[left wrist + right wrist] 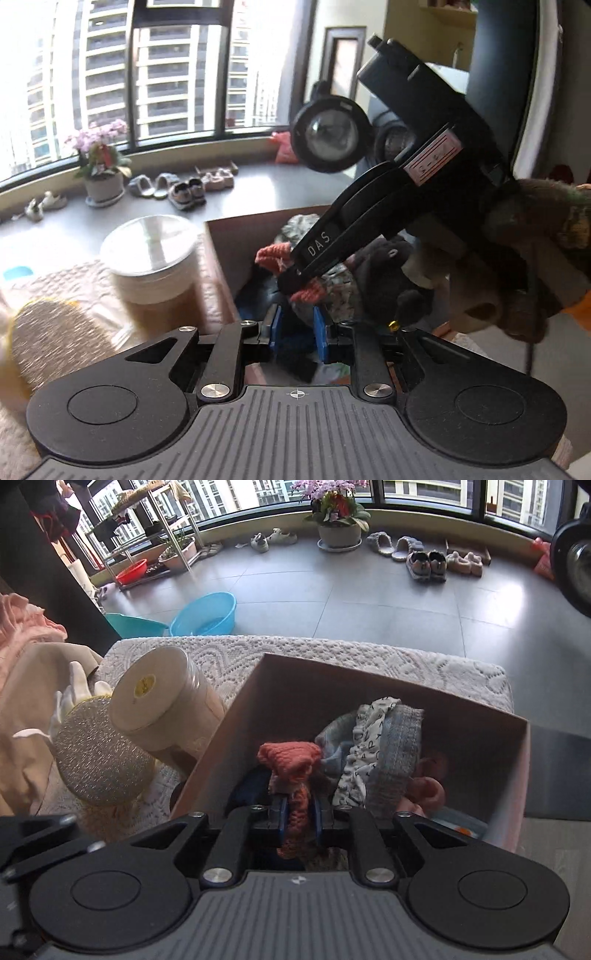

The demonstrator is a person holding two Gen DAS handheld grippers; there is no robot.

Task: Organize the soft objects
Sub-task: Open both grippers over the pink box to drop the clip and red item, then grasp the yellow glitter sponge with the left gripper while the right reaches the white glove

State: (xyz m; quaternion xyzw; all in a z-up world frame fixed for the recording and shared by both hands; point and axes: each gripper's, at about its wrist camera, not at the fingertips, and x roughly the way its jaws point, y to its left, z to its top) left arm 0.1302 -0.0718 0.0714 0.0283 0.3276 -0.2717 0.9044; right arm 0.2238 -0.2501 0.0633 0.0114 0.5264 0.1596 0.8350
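Right wrist view: the salmon-pink knitted cloth [291,771] hangs lengthwise between the right claw [300,821] pads, clamped, directly above the open brown cardboard box [236,716] on the lace-covered counter [332,650]. The left claw [297,328], nearly together and empty, waits beside it.

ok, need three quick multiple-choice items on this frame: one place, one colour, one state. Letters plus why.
1. Where is the cardboard box?
A on the lace-covered table
B on the floor
C on the metal shelf

2. What colour is the knit piece?
A green
B orange-red
C white

3. What is the right claw doing?
A standing wide open, empty
B shut on the knit piece
C gripping the jar

Key: 1 A, lace cloth runs under and around the box; 2 B, plainly orange-red; 3 B, the blue pads squeeze the knit between them.
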